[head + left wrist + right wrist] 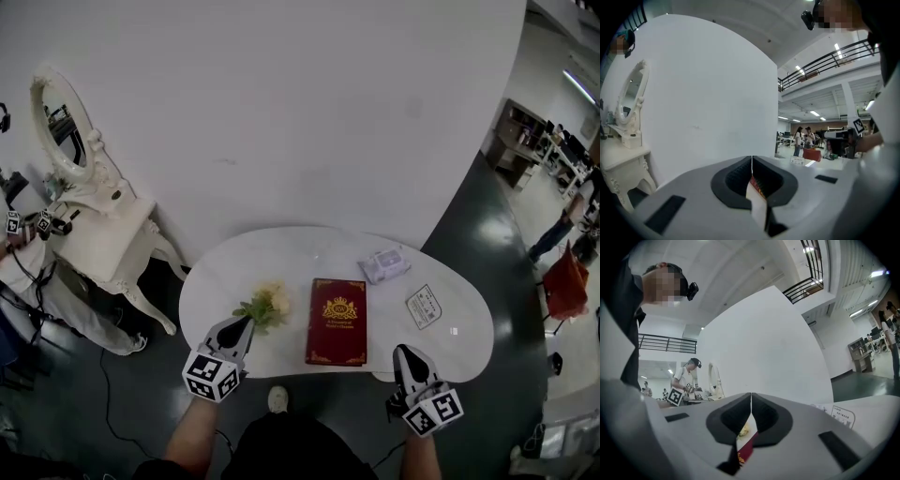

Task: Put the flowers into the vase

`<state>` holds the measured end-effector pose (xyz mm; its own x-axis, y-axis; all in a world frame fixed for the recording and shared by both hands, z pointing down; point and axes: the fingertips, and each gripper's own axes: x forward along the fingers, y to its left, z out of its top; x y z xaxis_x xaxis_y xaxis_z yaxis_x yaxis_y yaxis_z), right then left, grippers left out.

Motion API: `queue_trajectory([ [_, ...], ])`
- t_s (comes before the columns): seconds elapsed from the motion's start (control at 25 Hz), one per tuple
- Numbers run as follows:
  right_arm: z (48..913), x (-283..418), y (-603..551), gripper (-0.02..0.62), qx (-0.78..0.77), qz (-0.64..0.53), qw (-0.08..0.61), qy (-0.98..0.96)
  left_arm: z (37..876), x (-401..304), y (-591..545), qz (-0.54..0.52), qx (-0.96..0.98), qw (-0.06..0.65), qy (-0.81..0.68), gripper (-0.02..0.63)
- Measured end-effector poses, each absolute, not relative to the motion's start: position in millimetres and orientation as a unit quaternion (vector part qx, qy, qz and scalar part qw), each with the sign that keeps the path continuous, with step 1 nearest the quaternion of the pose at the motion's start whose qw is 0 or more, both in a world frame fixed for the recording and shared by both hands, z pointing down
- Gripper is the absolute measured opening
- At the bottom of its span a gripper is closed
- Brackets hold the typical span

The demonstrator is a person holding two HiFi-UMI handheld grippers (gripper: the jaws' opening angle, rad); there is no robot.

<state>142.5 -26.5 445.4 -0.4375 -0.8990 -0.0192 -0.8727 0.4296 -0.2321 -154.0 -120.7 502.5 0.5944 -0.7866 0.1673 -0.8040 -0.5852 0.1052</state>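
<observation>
The flowers (pixel 267 304), a small pale yellow bunch with green leaves, lie on the white kidney-shaped table (pixel 281 258), left of a dark red book (pixel 337 321) with a gold crest. The left gripper (pixel 246 322) has its tip right at the leafy end of the bunch; whether it touches cannot be told. Its jaws are pressed together with nothing between them. The right gripper (pixel 403 352) is at the table's near edge, right of the book, jaws likewise closed and empty. A white packet (pixel 384 264) and a printed card (pixel 424 306) lie further right.
</observation>
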Motion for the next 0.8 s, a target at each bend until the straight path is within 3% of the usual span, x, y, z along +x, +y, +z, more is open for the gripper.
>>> queue_trajectory([
  [0.6, 459, 94, -92, 0.025, -0.520, -0.110, 0.059, 0.845, 569, -175, -181, 0.174, 0.878, 0.159, -0.418, 0.023],
  [0.64, 459, 90, -96, 0.025, -0.520, -0.109, 0.061, 0.845, 576, -175, -184, 0.189, 0.876, 0.164, -0.412, 0.057],
  [0.72, 460, 84, -104, 0.025, -0.521, -0.110, 0.065, 0.844, 590, -172, -190, 0.222, 0.875, 0.178, -0.393, 0.200],
  [0.8, 465, 79, -109, 0.025, -0.521, -0.112, 0.063, 0.844, 602, -167, -196, 0.251, 0.872, 0.179, -0.379, 0.252],
])
